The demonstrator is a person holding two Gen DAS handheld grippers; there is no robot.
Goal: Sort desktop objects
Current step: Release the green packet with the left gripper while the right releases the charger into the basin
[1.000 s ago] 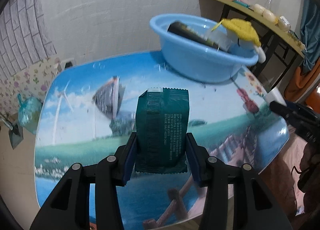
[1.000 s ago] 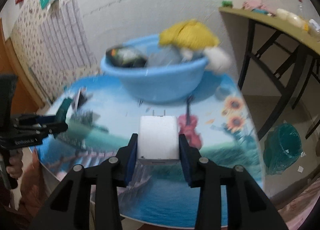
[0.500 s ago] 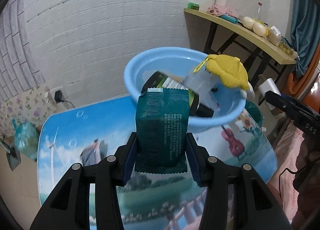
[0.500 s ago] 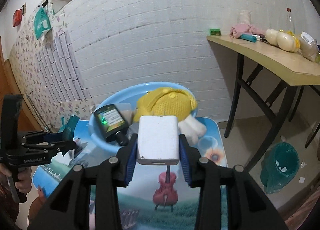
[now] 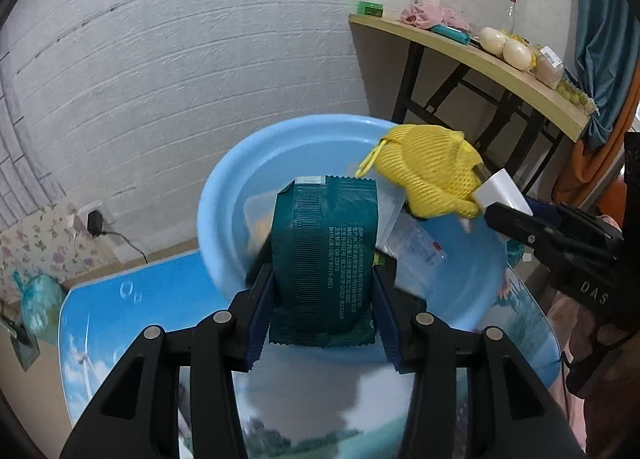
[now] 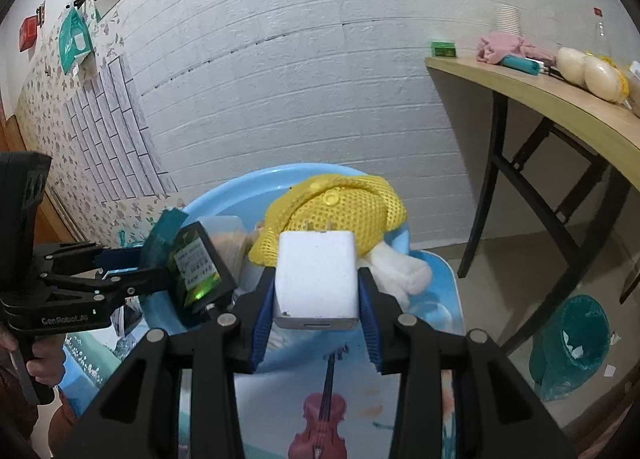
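Now your left gripper [image 5: 324, 291], clamping the green packet [image 5: 325, 259], and right gripper [image 6: 316, 299], clamping the white charger [image 6: 316, 279], have come from the table [image 5: 104, 323] to above the basin [image 5: 224, 195].

We hold our left gripper [image 5: 324, 295] tilted downward, jaws clamped. Our right gripper [image 6: 316, 299] is likewise clamped, beside it.
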